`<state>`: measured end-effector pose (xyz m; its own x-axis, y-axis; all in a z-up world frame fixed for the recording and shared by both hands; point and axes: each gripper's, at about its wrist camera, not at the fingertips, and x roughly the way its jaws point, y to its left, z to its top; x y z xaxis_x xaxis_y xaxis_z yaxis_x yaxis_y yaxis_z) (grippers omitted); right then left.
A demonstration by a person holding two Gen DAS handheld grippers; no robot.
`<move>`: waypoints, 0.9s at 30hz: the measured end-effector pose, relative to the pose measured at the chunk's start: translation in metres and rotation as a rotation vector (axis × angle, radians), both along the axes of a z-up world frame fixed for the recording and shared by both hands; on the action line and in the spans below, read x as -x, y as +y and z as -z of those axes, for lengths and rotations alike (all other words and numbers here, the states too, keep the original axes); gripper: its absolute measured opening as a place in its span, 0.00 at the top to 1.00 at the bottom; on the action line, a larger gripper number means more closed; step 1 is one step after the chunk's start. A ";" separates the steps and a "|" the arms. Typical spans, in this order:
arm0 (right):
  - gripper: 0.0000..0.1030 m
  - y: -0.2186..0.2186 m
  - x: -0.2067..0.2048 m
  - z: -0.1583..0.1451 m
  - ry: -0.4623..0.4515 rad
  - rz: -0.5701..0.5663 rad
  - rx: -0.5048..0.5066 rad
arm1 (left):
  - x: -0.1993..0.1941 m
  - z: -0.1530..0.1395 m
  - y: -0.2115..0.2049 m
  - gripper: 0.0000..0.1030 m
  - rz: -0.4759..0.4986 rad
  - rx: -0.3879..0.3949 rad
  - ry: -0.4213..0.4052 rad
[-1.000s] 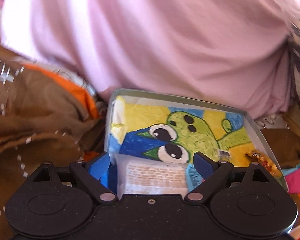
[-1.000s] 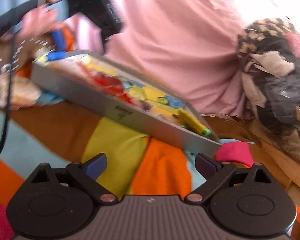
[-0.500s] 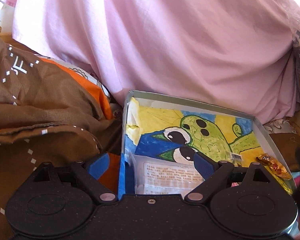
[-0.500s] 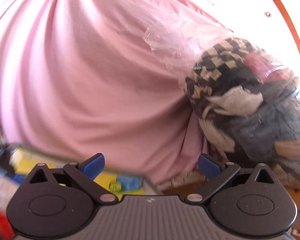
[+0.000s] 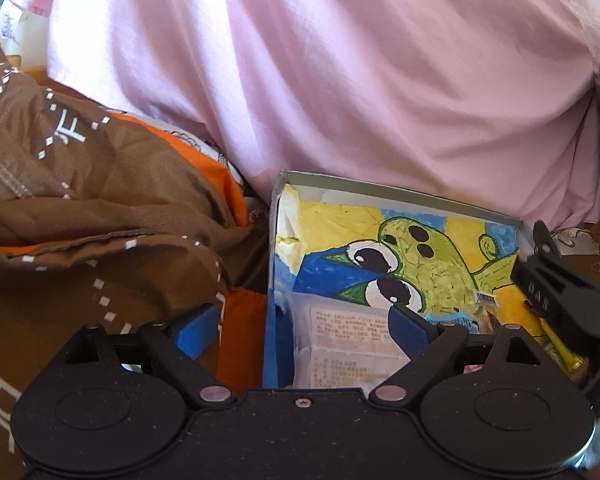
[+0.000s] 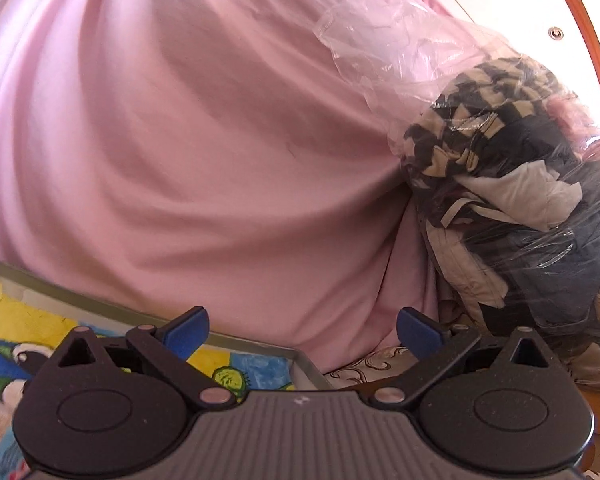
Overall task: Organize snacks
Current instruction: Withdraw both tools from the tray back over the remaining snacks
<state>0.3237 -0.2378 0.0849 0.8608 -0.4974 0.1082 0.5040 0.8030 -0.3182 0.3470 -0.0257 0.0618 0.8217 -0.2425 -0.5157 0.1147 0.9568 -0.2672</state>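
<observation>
Counts of what shows in the two wrist views

One grey box (image 5: pixel 400 194) with one painted cactus (image 5: pixel 424 268) on its floor; inside it, one white packet (image 5: pixel 340 340) with printed text, one yellow bar (image 5: pixel 560 350) at the right edge, and one small barcode sticker (image 5: pixel 485 299). One pink sheet (image 5: pixel 340 80) behind, one brown quilt (image 5: pixel 80 220) to the left, one clear bag (image 6: pixel 520 184) stuffed with clothes. Two tools: left tool (image 5: pixel 304 326), right tool (image 6: pixel 302 326), each with two blue fingertips spread wide, nothing between them.
</observation>
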 end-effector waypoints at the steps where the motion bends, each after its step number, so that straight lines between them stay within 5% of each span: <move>1: 0.01 0.000 -0.004 0.000 0.018 0.010 0.000 | 0.001 -0.001 0.001 0.10 -0.002 -0.002 0.001; 4: 0.01 0.002 -0.010 0.005 0.078 0.004 0.017 | 0.005 -0.003 0.004 0.10 -0.013 -0.010 0.004; 14: 0.00 0.025 0.040 -0.006 0.008 -0.114 -0.023 | 0.034 -0.016 0.021 0.06 -0.055 -0.044 -0.032; 19: 0.00 0.043 0.062 -0.003 -0.036 -0.159 0.056 | 0.059 -0.025 0.049 0.04 -0.114 -0.062 -0.036; 23: 0.00 0.049 0.034 0.009 -0.019 -0.179 0.117 | 0.083 -0.031 0.076 0.04 -0.188 -0.074 -0.010; 27: 0.00 0.051 0.015 0.007 -0.013 -0.148 0.072 | 0.108 -0.043 0.099 0.03 -0.242 -0.084 -0.025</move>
